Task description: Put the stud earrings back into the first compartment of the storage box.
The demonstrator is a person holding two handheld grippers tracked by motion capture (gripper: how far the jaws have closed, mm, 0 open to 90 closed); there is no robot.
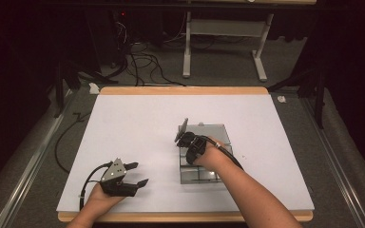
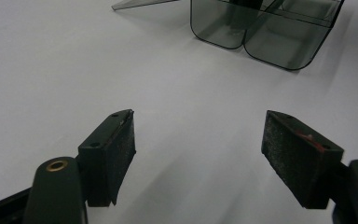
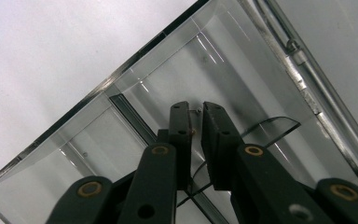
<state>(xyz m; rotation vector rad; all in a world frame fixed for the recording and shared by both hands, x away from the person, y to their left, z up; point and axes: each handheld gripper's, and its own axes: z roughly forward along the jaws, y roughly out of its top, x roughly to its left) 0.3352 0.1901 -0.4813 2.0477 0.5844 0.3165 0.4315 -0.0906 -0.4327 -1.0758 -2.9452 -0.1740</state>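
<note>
A smoky clear plastic box (image 1: 200, 176) with inner dividers stands right of the table's middle, its lid folded open behind it. My right gripper (image 1: 188, 141) reaches down into the box from the near side. In the right gripper view its jaws (image 3: 196, 114) stand almost together, with a slim gap, over a far compartment beside a divider (image 3: 129, 116). A tiny shiny speck sits at their tips; I cannot tell whether it is held. My left gripper (image 1: 141, 173) rests open near the front left, pointing right toward the box (image 2: 261, 44), nothing between its fingers (image 2: 198, 140).
The white board (image 1: 138, 123) lies on a wood-edged table with bare room to the left and behind the box. The lid's hinge rod (image 3: 303, 63) runs along the box's far side. Cables and a metal stand (image 1: 187, 47) are on the floor beyond.
</note>
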